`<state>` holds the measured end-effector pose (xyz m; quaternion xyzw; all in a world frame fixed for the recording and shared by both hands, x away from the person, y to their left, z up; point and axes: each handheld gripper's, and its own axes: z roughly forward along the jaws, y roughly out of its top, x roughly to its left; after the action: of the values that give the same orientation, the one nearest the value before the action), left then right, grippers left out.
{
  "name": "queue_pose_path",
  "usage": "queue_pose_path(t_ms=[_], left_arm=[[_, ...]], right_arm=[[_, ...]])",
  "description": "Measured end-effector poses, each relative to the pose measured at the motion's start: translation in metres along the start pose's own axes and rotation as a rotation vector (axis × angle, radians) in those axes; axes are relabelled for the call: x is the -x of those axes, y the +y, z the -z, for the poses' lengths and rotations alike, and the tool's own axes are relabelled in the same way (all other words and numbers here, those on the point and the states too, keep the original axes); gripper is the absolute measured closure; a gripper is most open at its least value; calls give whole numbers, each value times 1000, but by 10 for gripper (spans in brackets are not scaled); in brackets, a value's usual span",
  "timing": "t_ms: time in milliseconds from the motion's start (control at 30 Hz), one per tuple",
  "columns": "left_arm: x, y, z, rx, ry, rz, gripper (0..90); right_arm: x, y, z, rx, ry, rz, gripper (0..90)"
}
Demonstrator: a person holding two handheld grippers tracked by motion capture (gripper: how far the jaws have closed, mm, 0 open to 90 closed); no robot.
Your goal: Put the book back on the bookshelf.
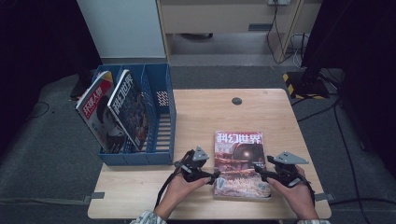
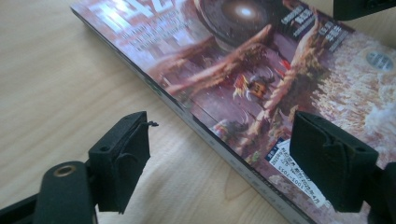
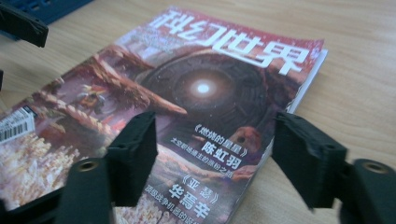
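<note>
Glossy flat magazine [image 1: 239, 163] on pale wood-grain table [image 1: 196, 112].

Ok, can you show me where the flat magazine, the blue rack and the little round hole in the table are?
flat magazine [image 1: 239, 161], high view, middle of its cover.
blue rack [image 1: 135, 158], high view, its front wall.
round hole [image 1: 236, 101], high view, its dark middle.

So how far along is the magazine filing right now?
Two magazines already stand in the blue file rack. In hand: the left gripper and right gripper, both open, flank the third magazine, which lies flat on the table. Left: gripping it, lifting it and, probably, slotting it into the rack.
</note>
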<state>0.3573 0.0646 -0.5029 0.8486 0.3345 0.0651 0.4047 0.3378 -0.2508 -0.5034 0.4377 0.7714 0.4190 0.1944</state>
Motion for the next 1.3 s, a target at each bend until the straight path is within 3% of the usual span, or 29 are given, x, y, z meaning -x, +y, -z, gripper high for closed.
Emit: queue_pose_path(t_ms=[200,267,333,433,500,667,967,1167,1300], left_arm=[[8,-6,-18,-40,7,39,133],[9,-7,-22,-33,-25,59,128],[11,-7,-24,-31,-31,57,128],[14,-10,-31,-15,-68,115,128],[17,-11,-33,5,-48,119,96],[19,-11,-32,2,-39,130,108],[22,-11,-29,-9,-26,125,129],[34,-12,-31,-15,-64,97,137],[32,-10,-31,-37,-86,77,136]], right_arm=[[5,-2,-9,-20,23,-36,209],[6,-3,-12,-29,36,-40,205],[7,-3,-18,-33,44,-34,203],[8,-3,-21,-39,51,-37,200],[8,-3,-22,-42,52,-32,197],[9,-3,-22,-41,48,-34,196],[14,-2,-23,-30,65,-37,211],[19,-1,-27,-32,46,-37,180],[23,-1,-27,-26,43,-46,193]])
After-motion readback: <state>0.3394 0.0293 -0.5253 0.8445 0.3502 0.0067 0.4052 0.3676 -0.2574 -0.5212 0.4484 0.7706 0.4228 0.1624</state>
